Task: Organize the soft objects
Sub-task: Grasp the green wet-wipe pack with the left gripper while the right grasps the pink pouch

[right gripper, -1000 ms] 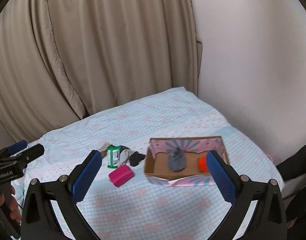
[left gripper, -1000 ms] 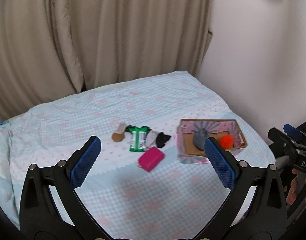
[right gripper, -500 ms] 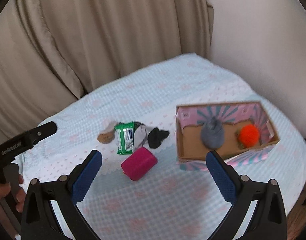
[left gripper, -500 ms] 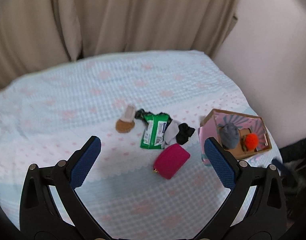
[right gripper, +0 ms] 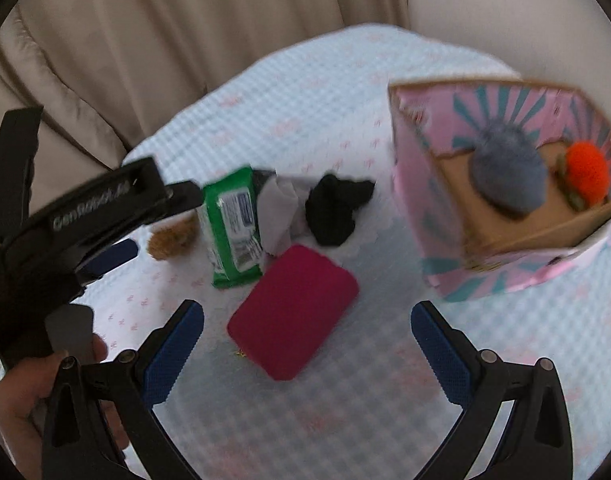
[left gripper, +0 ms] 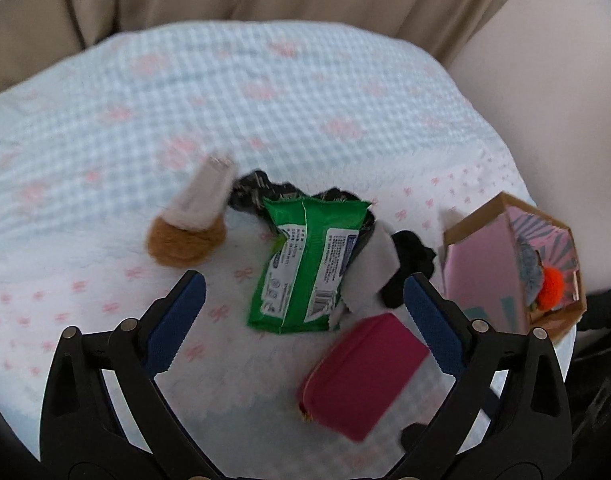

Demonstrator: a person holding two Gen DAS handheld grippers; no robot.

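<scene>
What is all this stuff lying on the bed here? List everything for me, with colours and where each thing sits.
Box: one, pink and teal outside, cardboard inside, right side of the bed.
Fluffy ball: one, grey, inside the box.
Pompom: one, orange, inside the box beside the grey ball.
Pouch: one, magenta, nearest the grippers.
Wipes pack: one, green, centre.
Sock: one, black, between pack and box.
Cloth: one, grey, beside the pack.
Plush piece: one, brown and white, left of the pack.
Bedspread: one, pale blue with pink bows.
Curtain: beige, behind.
Left gripper: open.
Right gripper: open.

checked tablecloth (left gripper: 305,92), pouch (left gripper: 361,372), wipes (left gripper: 305,268), box (right gripper: 505,248)
</scene>
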